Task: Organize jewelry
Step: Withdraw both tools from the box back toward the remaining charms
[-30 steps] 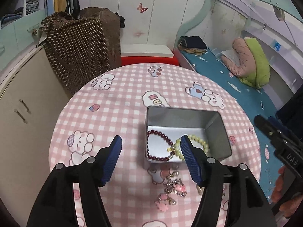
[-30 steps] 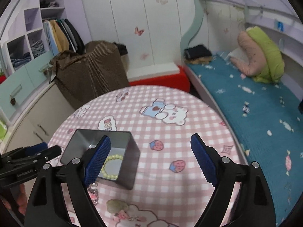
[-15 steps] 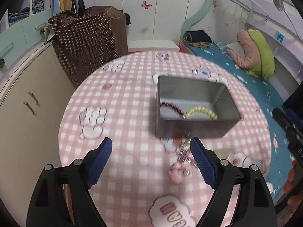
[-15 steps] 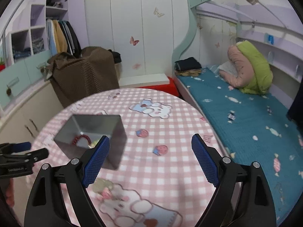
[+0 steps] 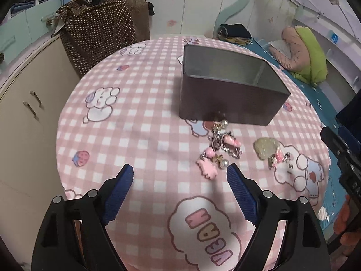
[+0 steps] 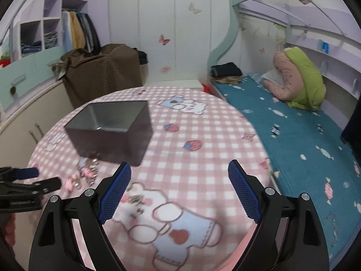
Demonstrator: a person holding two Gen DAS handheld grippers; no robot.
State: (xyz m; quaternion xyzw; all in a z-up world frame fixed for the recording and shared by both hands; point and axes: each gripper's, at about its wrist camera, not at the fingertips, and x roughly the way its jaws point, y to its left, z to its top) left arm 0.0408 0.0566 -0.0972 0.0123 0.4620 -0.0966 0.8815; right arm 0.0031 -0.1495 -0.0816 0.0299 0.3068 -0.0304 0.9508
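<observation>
A grey metal box [image 5: 227,85] stands on the round table with the pink checked cloth [image 5: 140,122]; its inside is hidden from this low angle. A heap of pink and silver charm jewelry [image 5: 217,151] lies in front of the box, and a pale green heart piece with a pink charm [image 5: 268,150] lies to its right. My left gripper [image 5: 180,178] is open and empty, low over the table just short of the heap. My right gripper [image 6: 179,179] is open and empty over the table's near right part; the box [image 6: 112,131] and the heap [image 6: 86,174] show at its left.
A brown dotted bag [image 5: 101,27] stands beyond the table's far left edge. A cream cabinet [image 5: 24,103] is at the left. A bed with a teal cover [image 6: 304,140] and a green and pink pillow [image 6: 300,76] runs along the right.
Both grippers pulled back and dropped lower, so the box's inside and its bracelets went out of sight. The left gripper opened wider and now sits before the charm heap.
</observation>
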